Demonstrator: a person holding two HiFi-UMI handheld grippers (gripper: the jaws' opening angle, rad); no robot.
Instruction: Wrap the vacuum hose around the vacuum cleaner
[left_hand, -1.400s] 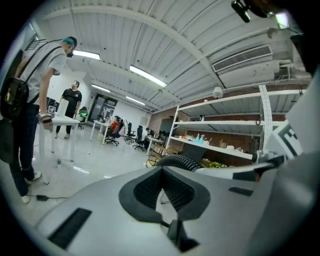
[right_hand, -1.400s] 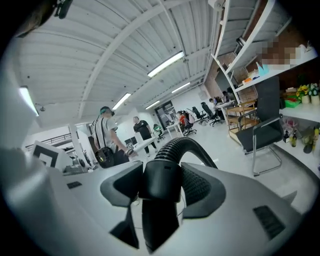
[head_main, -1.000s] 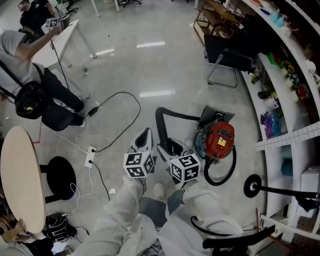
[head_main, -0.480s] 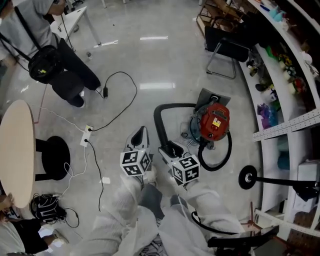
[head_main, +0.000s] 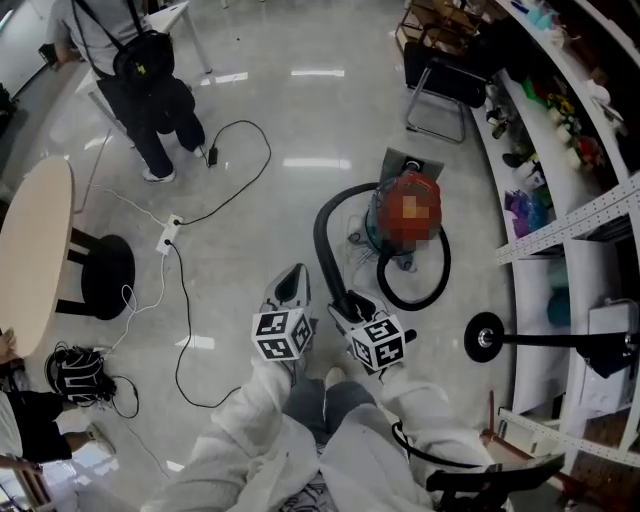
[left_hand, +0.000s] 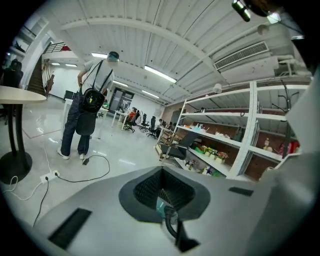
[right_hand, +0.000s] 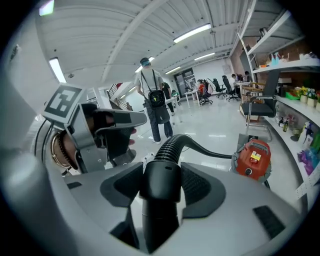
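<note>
One vacuum hose (right_hand: 176, 144) clamped in right hand-held gripper (right_hand: 160, 175); left hand-held gripper (left_hand: 162, 192) together, empty.

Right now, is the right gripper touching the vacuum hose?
Touching. In the right gripper view, the right gripper is shut on the vacuum hose, whose black end fills the space between both jaws.

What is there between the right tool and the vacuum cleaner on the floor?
The black hose: gripped in the right tool, it arcs over bare floor to the red vacuum cleaner. Both the head view and right gripper view show this.
</note>
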